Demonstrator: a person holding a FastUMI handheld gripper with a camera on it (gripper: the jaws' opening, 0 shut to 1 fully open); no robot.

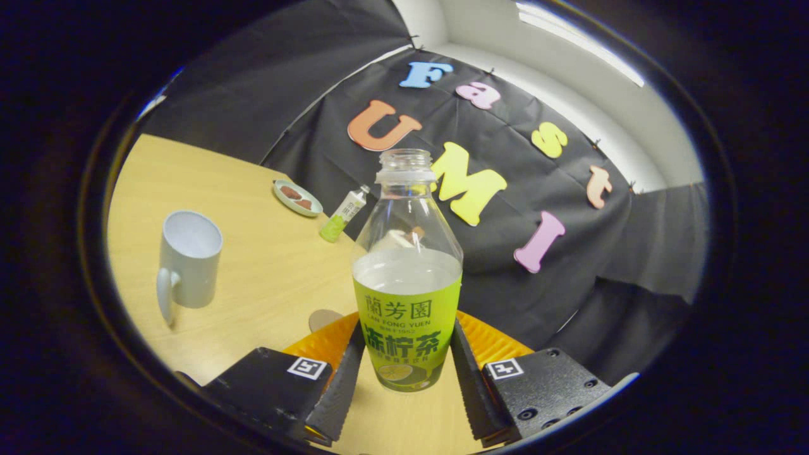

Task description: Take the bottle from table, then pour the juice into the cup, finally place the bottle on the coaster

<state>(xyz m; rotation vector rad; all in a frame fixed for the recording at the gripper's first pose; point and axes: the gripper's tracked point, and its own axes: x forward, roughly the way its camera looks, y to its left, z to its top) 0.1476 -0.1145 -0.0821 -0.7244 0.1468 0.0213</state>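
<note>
Jaws stand closed on the bottle, one finger pressed to each side of its green label near the base. Bottle upright between the fingers, cap off, its open neck at the top, clear above the label and filled with pale liquid to just over the label's upper edge. Whether its base rests on the bench or hangs a little above it cannot be told. Behind the bottle's foot, an orange ridged part shows on both sides of it. Just to the left of that, a small round brownish disc, likely the coaster, lies flat on the light wooden bench, partly hidden. Further left stands a white cup, upright, its handle turned toward the near side, well apart from the bottle. Beyond the fingers, toward the far edge of the bench, a second small bottle with a green bottom stands near a small plate that carries a couple of brown pieces. Black cloth forms the wall behind the bench.
</note>
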